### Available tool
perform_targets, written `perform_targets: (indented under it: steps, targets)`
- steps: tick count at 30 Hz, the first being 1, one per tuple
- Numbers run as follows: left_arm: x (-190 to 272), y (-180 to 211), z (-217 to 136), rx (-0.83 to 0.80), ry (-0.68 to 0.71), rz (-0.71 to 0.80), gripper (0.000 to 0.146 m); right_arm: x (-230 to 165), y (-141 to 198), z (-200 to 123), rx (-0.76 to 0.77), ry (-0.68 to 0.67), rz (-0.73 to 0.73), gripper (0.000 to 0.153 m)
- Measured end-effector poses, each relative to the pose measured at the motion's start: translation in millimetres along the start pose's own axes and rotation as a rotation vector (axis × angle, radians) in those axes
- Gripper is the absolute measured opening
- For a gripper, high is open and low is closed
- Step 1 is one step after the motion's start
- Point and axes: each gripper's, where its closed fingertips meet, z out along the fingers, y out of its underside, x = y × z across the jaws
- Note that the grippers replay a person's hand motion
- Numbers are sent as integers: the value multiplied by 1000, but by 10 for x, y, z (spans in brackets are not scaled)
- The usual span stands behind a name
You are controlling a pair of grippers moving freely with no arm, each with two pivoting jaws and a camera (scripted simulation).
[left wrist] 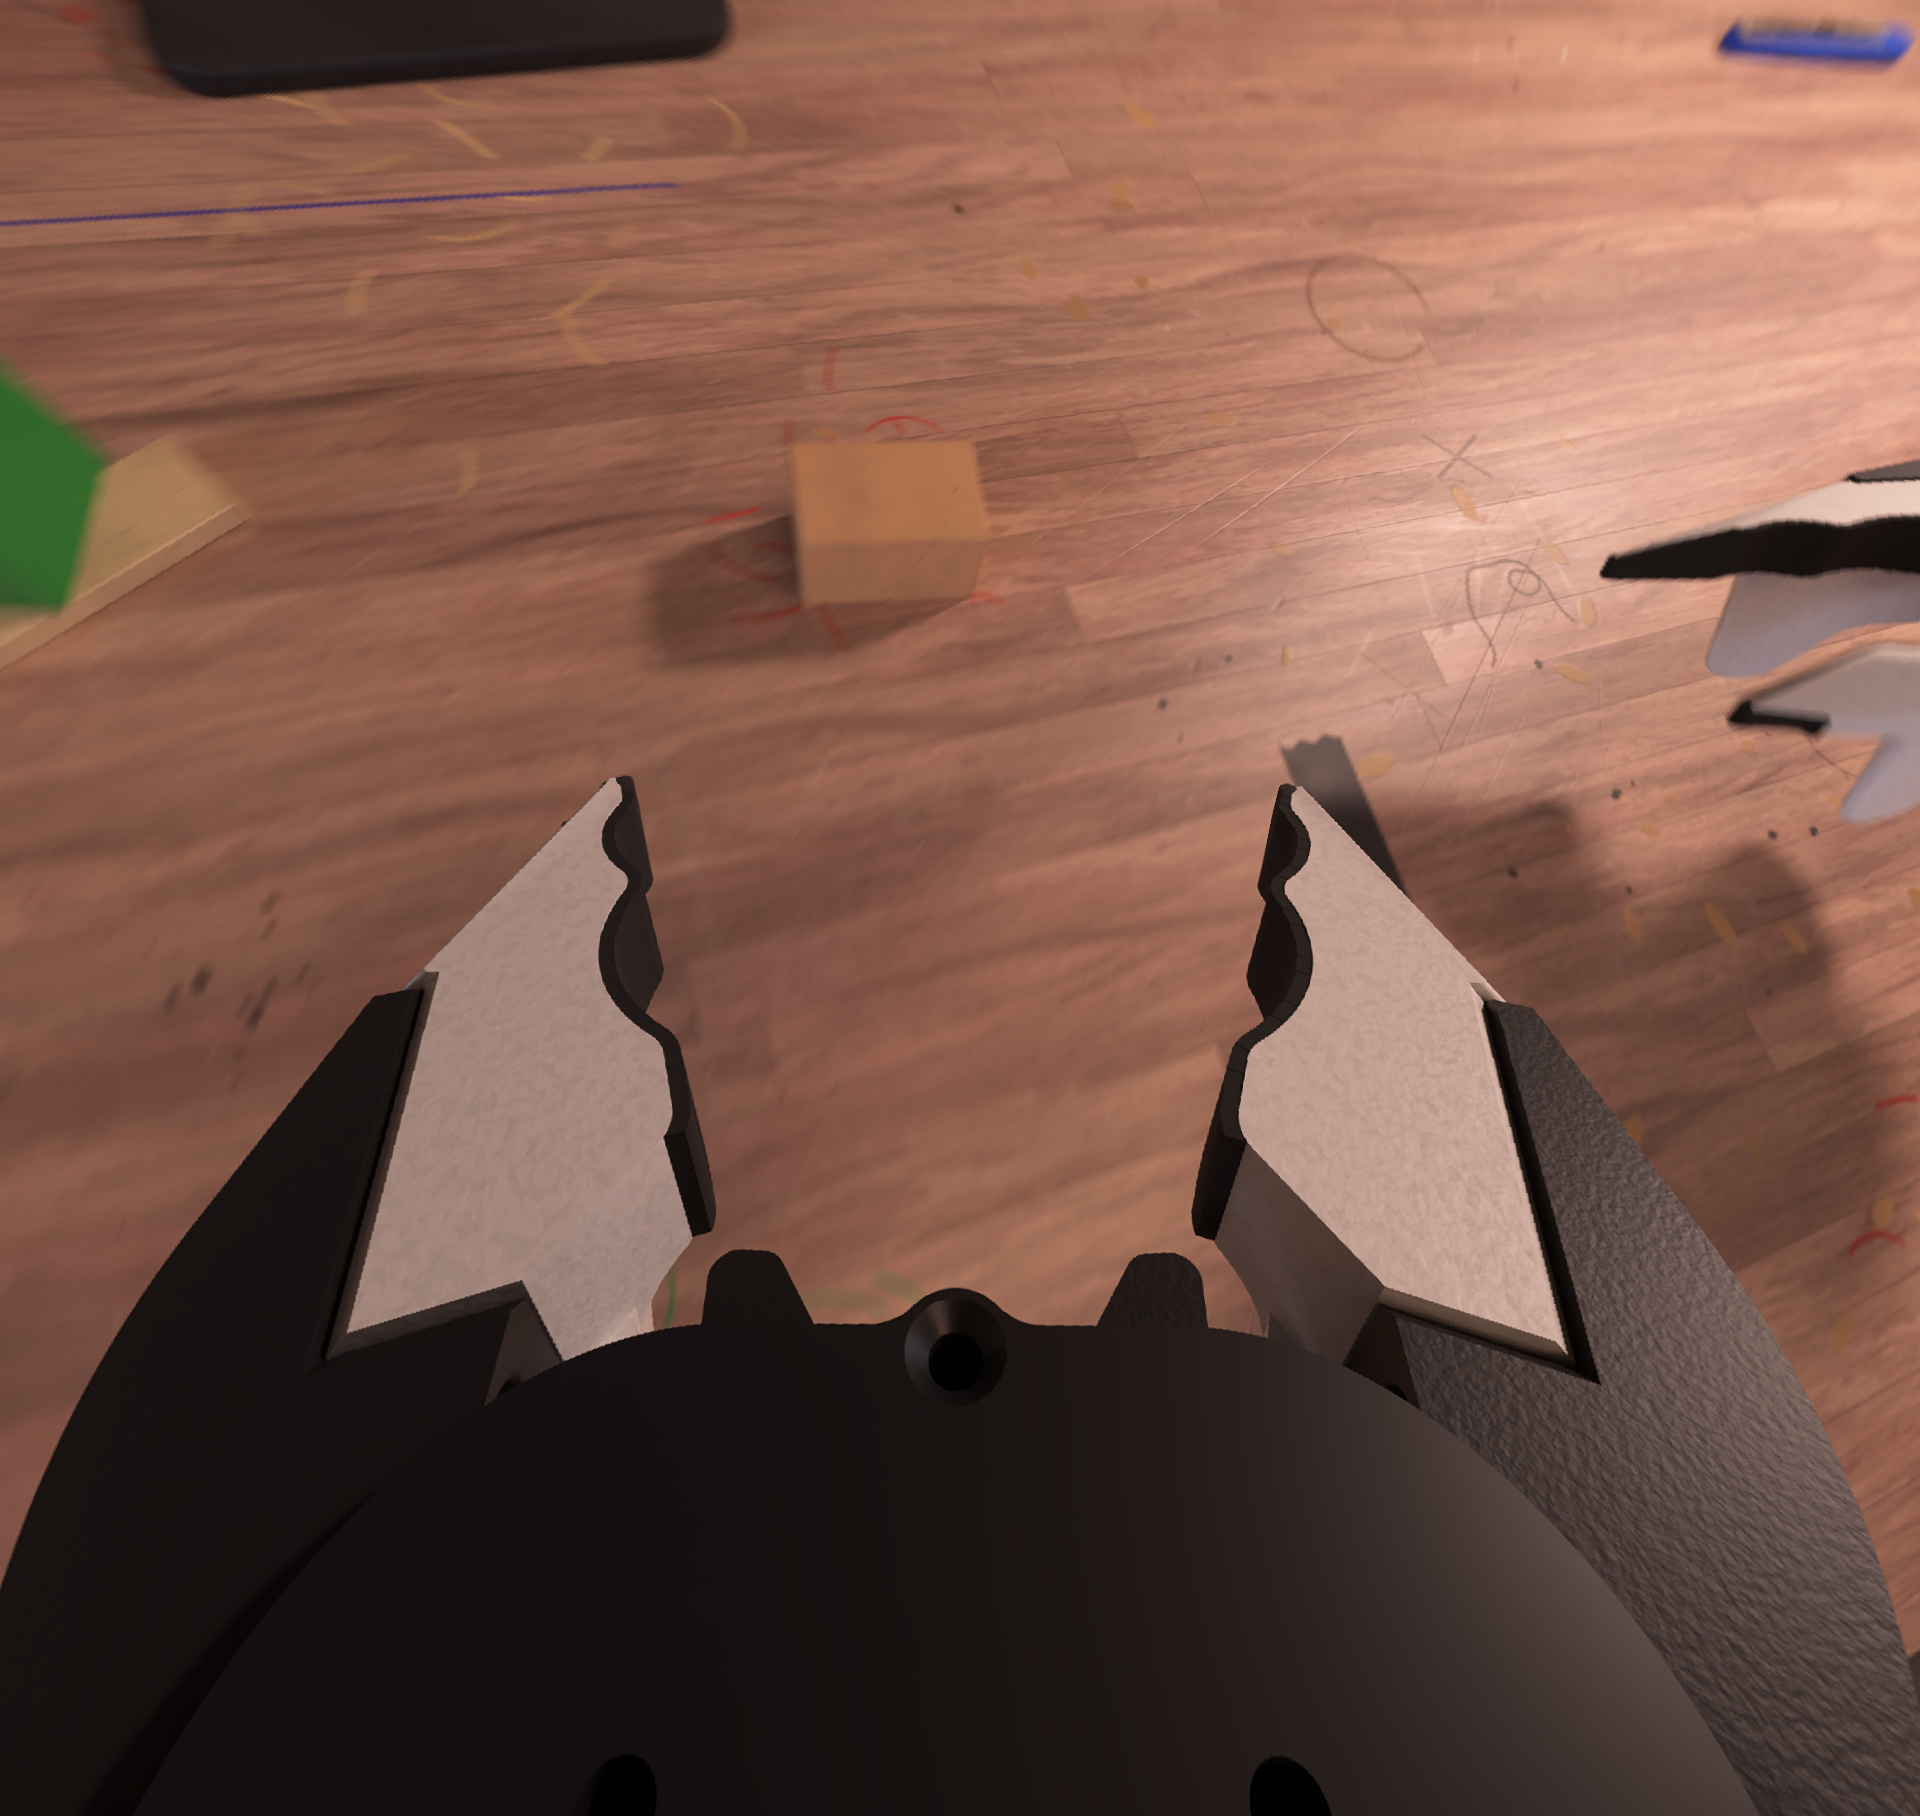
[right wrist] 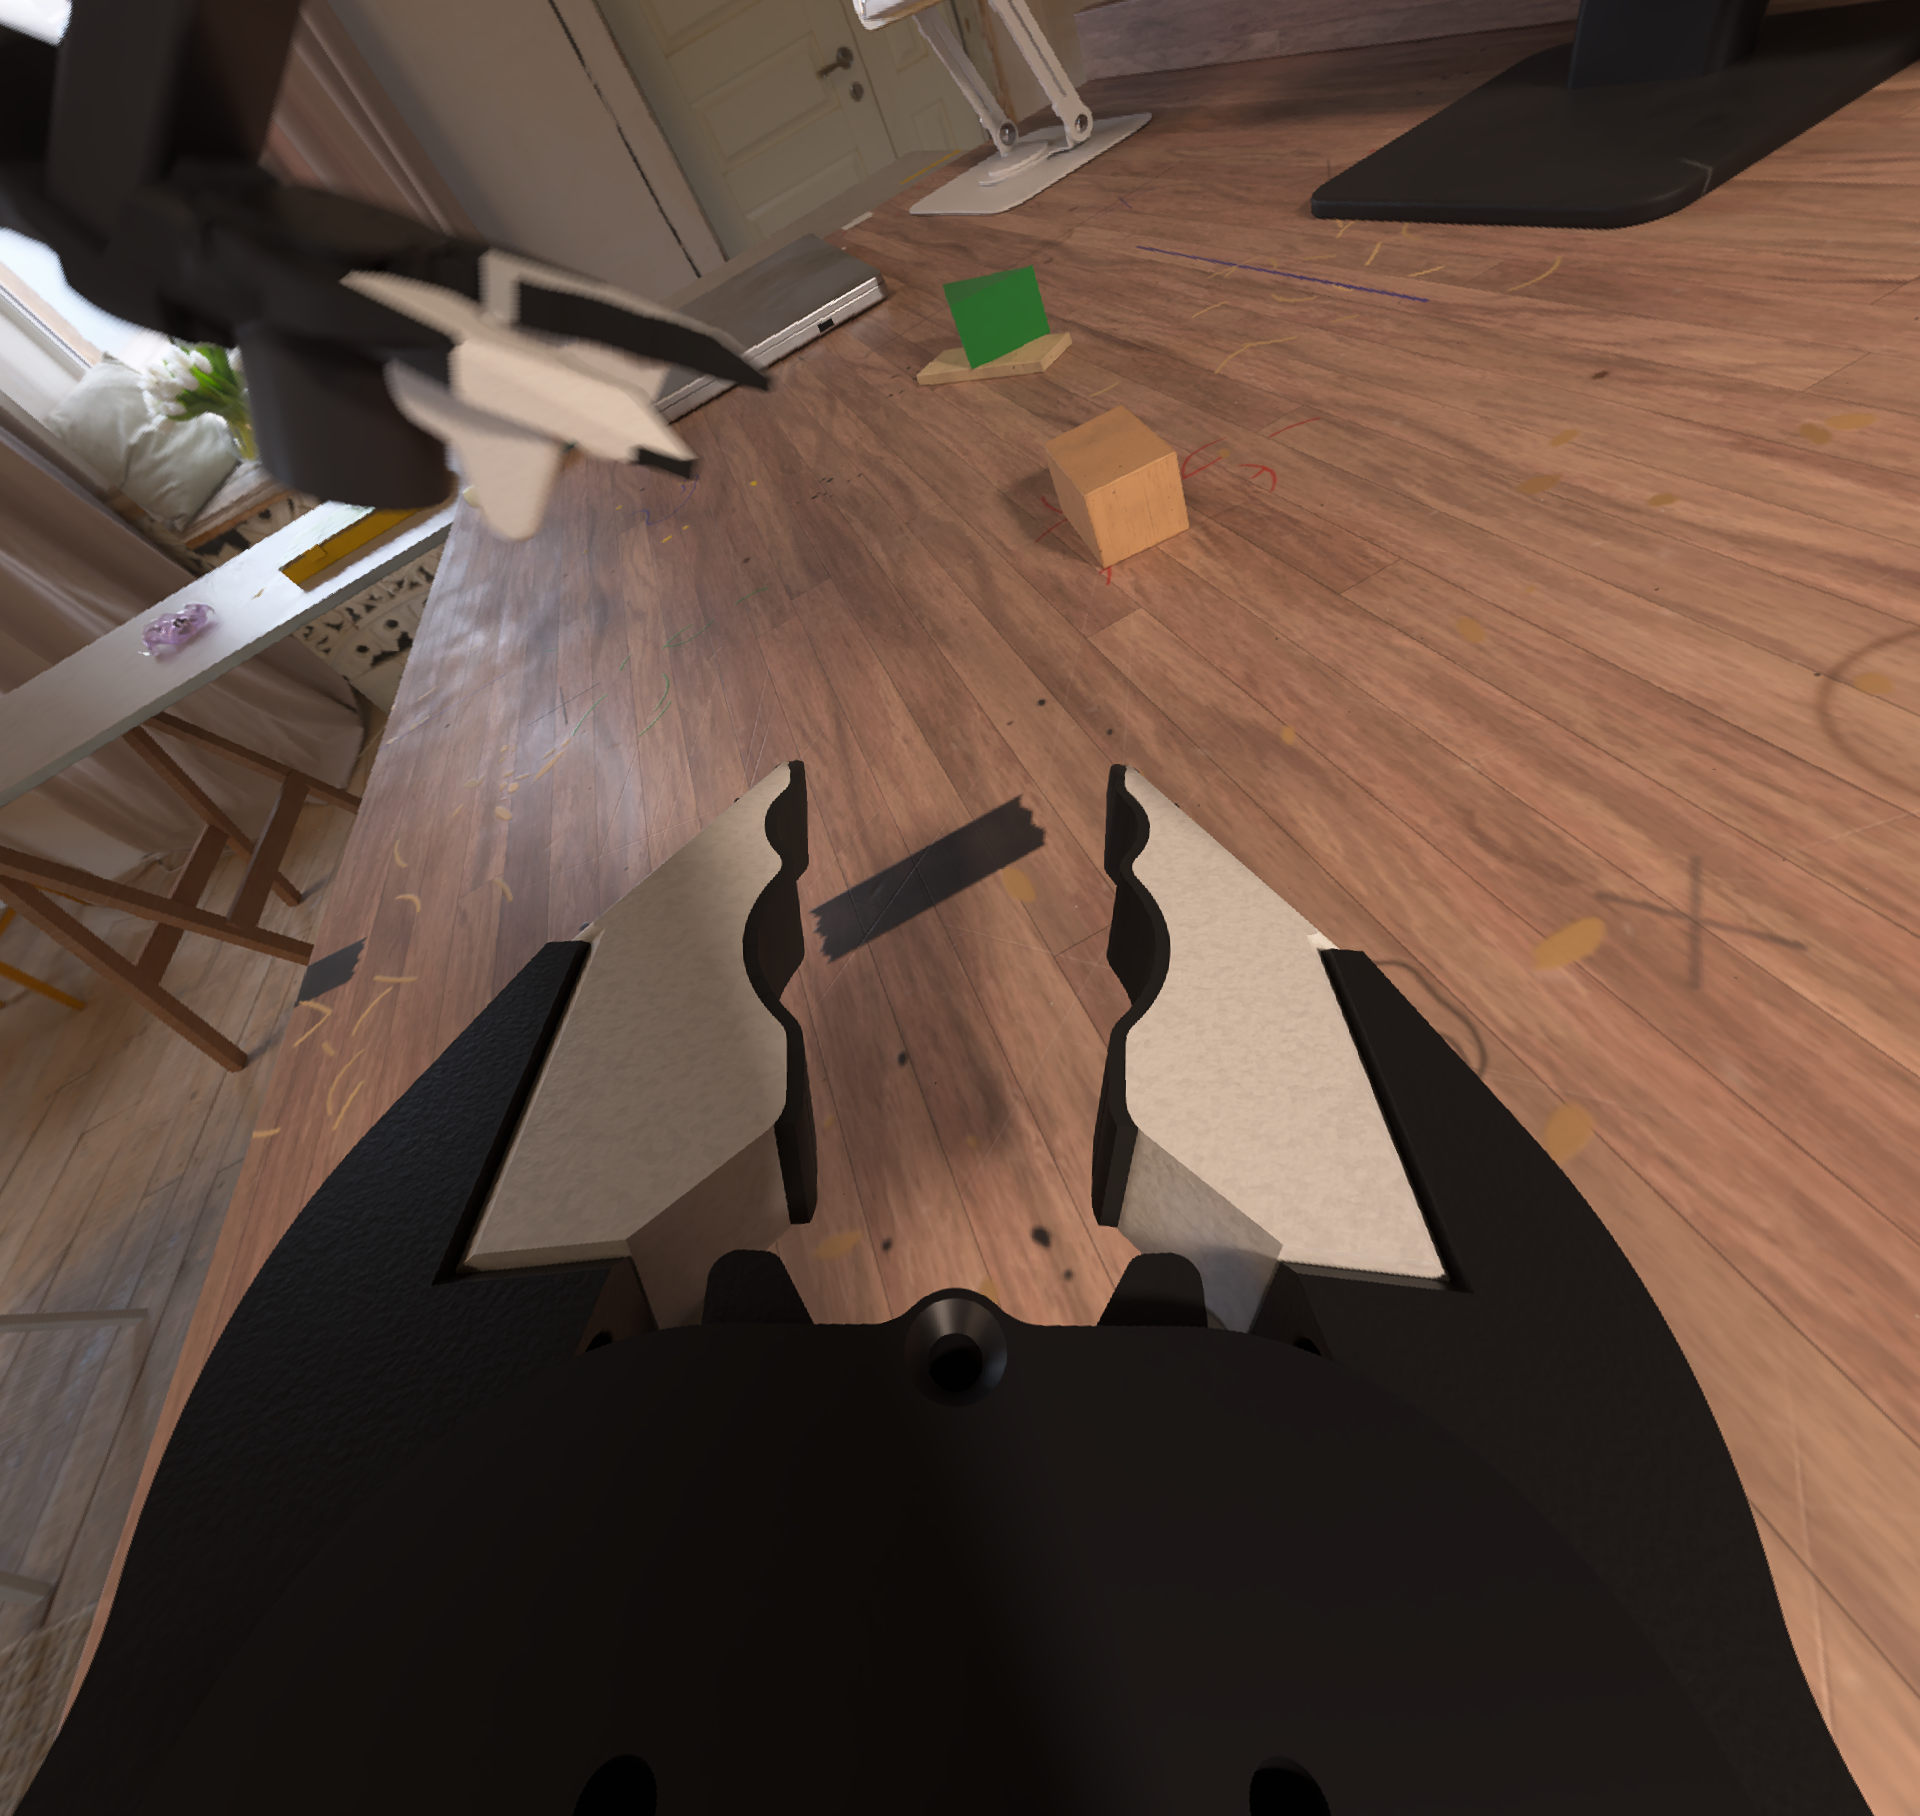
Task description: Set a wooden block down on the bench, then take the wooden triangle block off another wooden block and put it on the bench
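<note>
Green wooden triangle block (right wrist: 994,314): resting on a flat pale wooden block (right wrist: 1000,363), which lies on the brown plank worktop (right wrist: 1351,727). In the right wrist view the green piece stands up with a broad face toward the camera and leans slightly; its long axis cannot be determined. The flat block's long axis runs left to right in that view. Light-brown wooden cube (left wrist: 888,521): sits directly on the worktop, apart from the stack, no long axis. Left gripper (left wrist: 951,795): fingers spread wide, holding nothing, pointing toward the cube. Right gripper (right wrist: 956,779): fingers parted, empty, above a strip of black tape (right wrist: 928,878). Black monitor base (right wrist: 1558,177) sits beyond.
</note>
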Motion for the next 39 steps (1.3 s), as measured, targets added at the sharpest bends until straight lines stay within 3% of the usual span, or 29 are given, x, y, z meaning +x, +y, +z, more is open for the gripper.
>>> perform_targets:
  steps: [7,12,16,20,24,28,34,38,39]
  targets:
    - [-791,524,-792,217,-98,-125,117,15,38,51,-40,20,-8,58]
    - [-1578,73,-862,138,-111,10,113,21,50,99,-62,27,-21,58]
    - [-2187,-467,-511,-15,-76,10,115,11,61,122,-76,18,-25,58]
    - [-2574,-599,116,-230,24,1,115,3,65,124,-79,5,-18,57]
    - [-2746,-434,453,-452,7,374,105,-16,54,109,-65,-3,-28,57]
    - [-2596,-441,591,-466,96,575,100,-20,81,131,-89,-7,-28,56]
    - [-2555,-265,763,-587,166,686,80,-18,107,153,-113,-18,-14,56]
    - [-2512,-223,784,-621,285,662,43,-8,118,162,-124,-29,9,54]
    - [-2519,-220,759,-617,288,678,40,-6,122,165,-128,-31,15,54]
